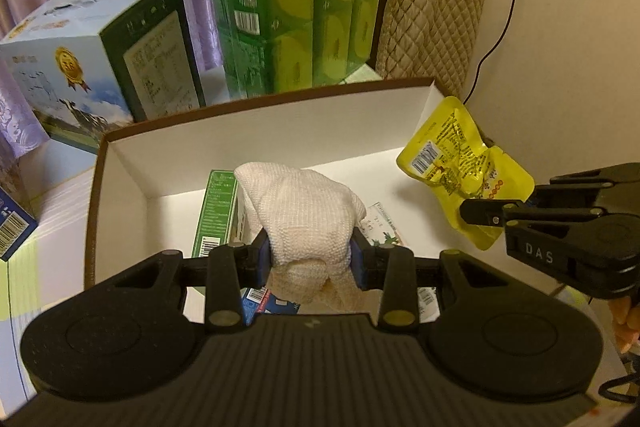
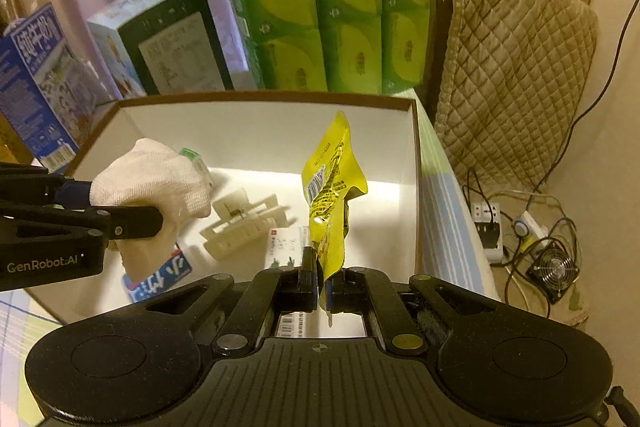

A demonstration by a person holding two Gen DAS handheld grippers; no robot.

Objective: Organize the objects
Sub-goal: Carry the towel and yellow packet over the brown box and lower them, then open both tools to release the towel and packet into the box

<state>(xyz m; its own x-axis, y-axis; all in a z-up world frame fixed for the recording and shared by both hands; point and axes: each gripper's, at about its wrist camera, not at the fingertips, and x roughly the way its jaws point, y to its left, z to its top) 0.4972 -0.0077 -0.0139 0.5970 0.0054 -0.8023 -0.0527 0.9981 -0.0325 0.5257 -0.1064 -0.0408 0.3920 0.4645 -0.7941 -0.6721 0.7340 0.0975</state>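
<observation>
While left gripper (image 1: 312,251) pinches cloth (image 1: 304,211), right gripper (image 2: 322,287) clamps yellow pouch (image 2: 332,187) (above white box (image 2: 414,155)).

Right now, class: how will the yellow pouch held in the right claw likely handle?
The yellow pouch, pinched by the right claw, looks crinkled and bent, so probably floppy. Its glossy film may be slippery. It stands upright from one pinched edge, suggesting lightness.

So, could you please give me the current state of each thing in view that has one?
Left tongs: shut on the white cloth.
White cloth: bunched, held above the box.
Right tongs: shut on the yellow pouch.
Yellow pouch: crumpled, hanging upright over the box.
White box: open, items lying inside.
Green carton: lying in the box.
White plastic frame: lying on the box floor.
</observation>
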